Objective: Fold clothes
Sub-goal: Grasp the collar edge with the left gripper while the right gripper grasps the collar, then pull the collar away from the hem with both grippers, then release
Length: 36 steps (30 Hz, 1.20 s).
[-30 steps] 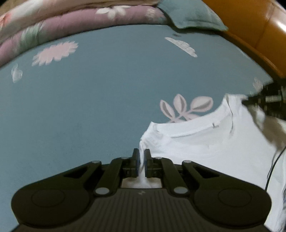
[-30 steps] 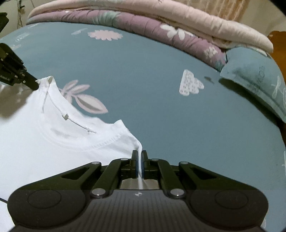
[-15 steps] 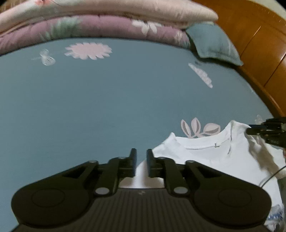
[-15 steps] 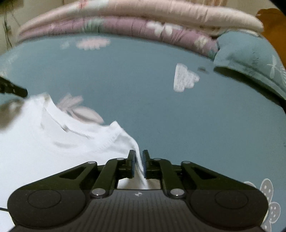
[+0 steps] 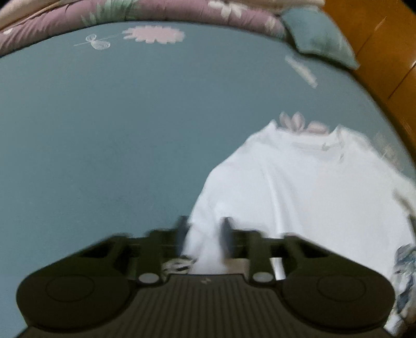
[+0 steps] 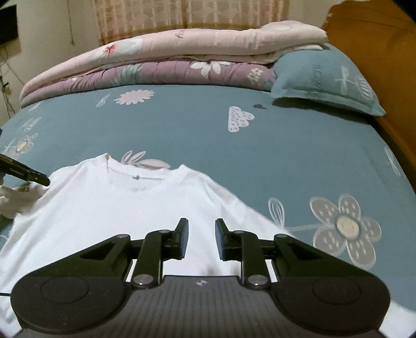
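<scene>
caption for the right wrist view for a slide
Open right gripper above a white t-shirt spread on a teal floral bedsheet.

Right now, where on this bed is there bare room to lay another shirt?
Bare sheet lies between the white T-shirt and the stacked quilts, and right of it toward the wooden frame. Crowded: far edge, quilts and pillow.

Blue-green bedsheet (image 6: 299, 161) with printed flowers and leaves extends ahead of the tool and to both sides. Large grey flower print (image 6: 344, 227) lies to the tool's right, near it. White spotted cloud print (image 6: 239, 119) sits further ahead, right of centre. Folded quilts (image 6: 166, 62), pink over purple, are stacked at the far edge. Teal pillow (image 6: 327, 80) rests far right, against the quilts. Wooden headboard (image 6: 377, 39) stands beyond the pillow. Curtain (image 6: 192, 15) hangs behind the quilts.
</scene>
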Each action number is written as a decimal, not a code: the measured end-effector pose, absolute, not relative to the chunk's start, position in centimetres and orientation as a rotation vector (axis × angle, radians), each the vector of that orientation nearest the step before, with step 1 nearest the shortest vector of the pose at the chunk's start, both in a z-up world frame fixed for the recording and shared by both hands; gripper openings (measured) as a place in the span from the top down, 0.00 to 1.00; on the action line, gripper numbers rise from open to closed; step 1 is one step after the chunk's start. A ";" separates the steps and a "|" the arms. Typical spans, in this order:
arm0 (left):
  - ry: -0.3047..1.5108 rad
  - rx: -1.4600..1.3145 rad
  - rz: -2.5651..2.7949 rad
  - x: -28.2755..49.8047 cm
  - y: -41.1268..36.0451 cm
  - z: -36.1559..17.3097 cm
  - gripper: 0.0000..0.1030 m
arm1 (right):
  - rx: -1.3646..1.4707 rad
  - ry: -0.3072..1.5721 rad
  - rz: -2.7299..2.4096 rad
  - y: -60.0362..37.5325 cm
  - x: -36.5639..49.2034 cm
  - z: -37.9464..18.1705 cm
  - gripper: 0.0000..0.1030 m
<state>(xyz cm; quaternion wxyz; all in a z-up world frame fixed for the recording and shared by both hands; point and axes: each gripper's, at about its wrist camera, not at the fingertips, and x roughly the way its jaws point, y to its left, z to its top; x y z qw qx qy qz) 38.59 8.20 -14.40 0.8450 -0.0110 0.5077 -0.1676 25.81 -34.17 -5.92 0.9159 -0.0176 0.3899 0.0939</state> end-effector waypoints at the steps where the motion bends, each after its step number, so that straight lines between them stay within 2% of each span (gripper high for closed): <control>1: 1.069 -0.028 -0.340 38.4 8.2 -14.4 0.97 | -0.030 0.801 0.181 -34.3 25.0 -5.8 0.71; 11: 1.034 -0.066 -0.213 37.9 9.2 -13.7 0.98 | 0.105 0.734 0.110 -35.2 16.9 -4.6 0.69; 16: 1.014 -0.066 -0.154 38.7 9.8 -13.0 0.98 | 0.111 0.739 0.093 -35.1 14.0 -4.8 0.68; 21: 0.967 0.059 -0.003 39.3 10.7 -11.9 1.00 | 0.131 0.763 0.065 -35.6 12.2 -5.7 0.67; 23: 0.957 -0.018 -0.028 38.8 11.9 -11.1 1.00 | 0.133 0.772 0.071 -35.6 11.7 -6.2 0.67; 26: 0.934 -0.095 -0.083 37.1 12.7 -9.6 0.99 | 0.135 0.785 0.082 -35.9 11.1 -6.8 0.60; 29: 0.933 -0.137 -0.143 33.6 12.1 -8.5 0.96 | 0.154 0.801 0.091 -36.6 10.9 -7.7 0.60; 32: 0.975 -0.326 -0.169 30.2 13.1 -9.1 0.79 | 0.188 0.811 0.107 -37.4 10.7 -8.3 0.59; 33: 0.982 -0.408 -0.169 29.1 13.7 -9.7 0.68 | 0.195 0.813 0.112 -37.6 10.7 -8.5 0.59; 34: 0.988 -0.489 -0.169 28.1 14.2 -10.3 0.62 | 0.200 0.815 0.118 -37.8 10.8 -8.7 0.57; 36: 0.987 -0.640 -0.155 26.3 15.1 -12.0 0.61 | 0.204 0.822 0.131 -38.1 10.9 -8.9 0.56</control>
